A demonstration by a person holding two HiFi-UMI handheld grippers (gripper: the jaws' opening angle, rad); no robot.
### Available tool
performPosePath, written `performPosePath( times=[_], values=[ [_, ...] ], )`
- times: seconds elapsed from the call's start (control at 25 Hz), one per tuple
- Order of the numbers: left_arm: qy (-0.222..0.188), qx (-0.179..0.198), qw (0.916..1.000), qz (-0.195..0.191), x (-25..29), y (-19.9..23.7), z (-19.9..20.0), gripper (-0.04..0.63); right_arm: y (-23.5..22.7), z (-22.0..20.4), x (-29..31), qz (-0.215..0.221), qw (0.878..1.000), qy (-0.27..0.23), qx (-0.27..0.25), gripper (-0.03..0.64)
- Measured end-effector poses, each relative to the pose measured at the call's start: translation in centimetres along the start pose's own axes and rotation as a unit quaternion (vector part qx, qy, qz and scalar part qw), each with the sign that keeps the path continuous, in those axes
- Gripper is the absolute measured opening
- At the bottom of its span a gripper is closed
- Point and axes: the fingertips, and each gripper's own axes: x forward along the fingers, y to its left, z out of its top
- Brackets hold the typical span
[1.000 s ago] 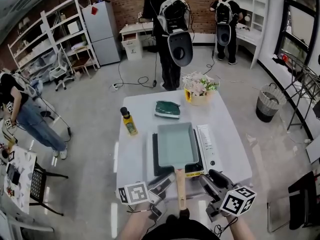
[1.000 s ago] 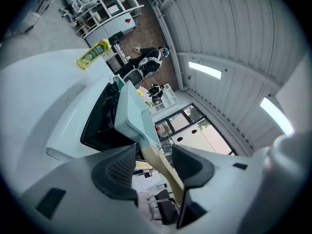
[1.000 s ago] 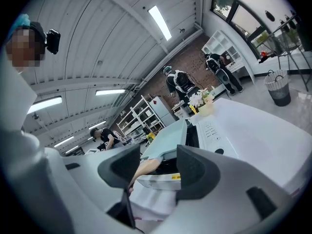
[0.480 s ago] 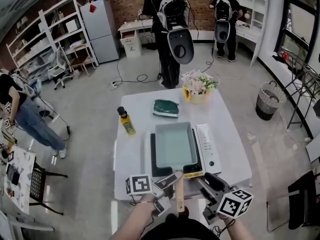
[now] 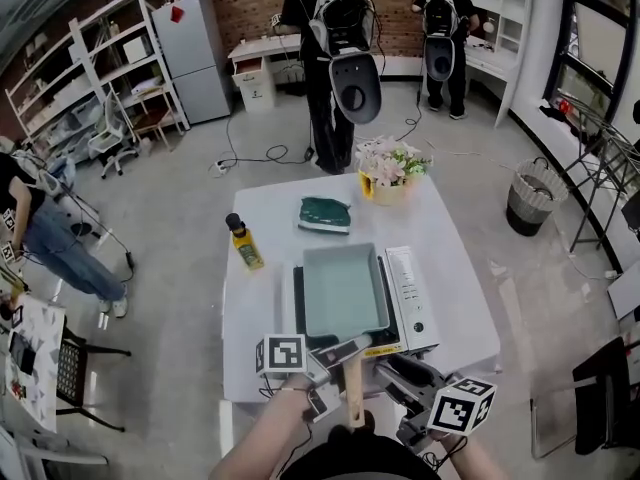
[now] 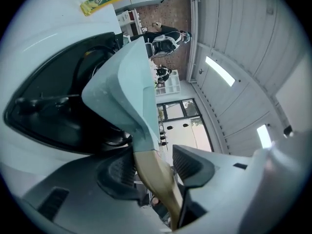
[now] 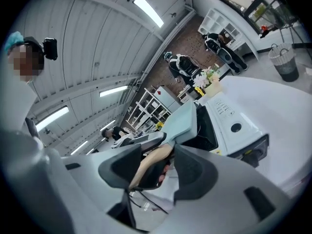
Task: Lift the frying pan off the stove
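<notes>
Left gripper reached one pan.

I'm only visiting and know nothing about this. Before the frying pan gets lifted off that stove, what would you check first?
1. Left gripper jaws either side of the wooden handle: ok.
2. Jaws clamped on the handle: not ok, a gap shows on one side.
3. Right gripper out of the way: ok, open, holding nothing, beside the handle.
4. Frying pan empty: ok, nothing shows inside.
5. Oil bottle clear of the pan: ok, it stands apart, left of the stove.
6. Stove off: cannot tell.
</notes>
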Motion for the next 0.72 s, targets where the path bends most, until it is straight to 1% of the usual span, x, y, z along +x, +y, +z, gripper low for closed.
performPosePath(
  times=[0.16,0.24,0.28,0.4,0.56,0.72],
  values=[
    [0.011,0.003,0.9999,0.005,0.4,0.1,0.0,0.212,0.5,-0.9,0.7,0.026,0.999,0.028,0.03,0.207],
    [0.015,0.006,0.9998,0.012,0.3,0.4,0.0,0.19,0.8,-1.5,1.0,0.042,0.997,0.039,0.052,0.206],
    [0.015,0.006,0.9998,0.014,0.3,0.5,-0.1,0.179,1.0,-1.8,1.1,0.05,0.996,0.046,0.063,0.207],
    [0.015,0.001,0.9998,0.012,0.3,0.5,-0.1,0.175,1.3,-2.3,1.5,0.07,0.992,0.067,0.086,0.209],
    [0.015,-0.002,0.9998,0.011,0.4,0.5,0.0,0.173,1.6,-2.7,2.2,0.093,0.985,0.091,0.112,0.236],
    [0.011,-0.004,0.9999,0.009,0.4,0.5,0.1,0.172,1.7,-3.1,3.2,0.106,0.978,0.116,0.134,0.245]
  ],
)
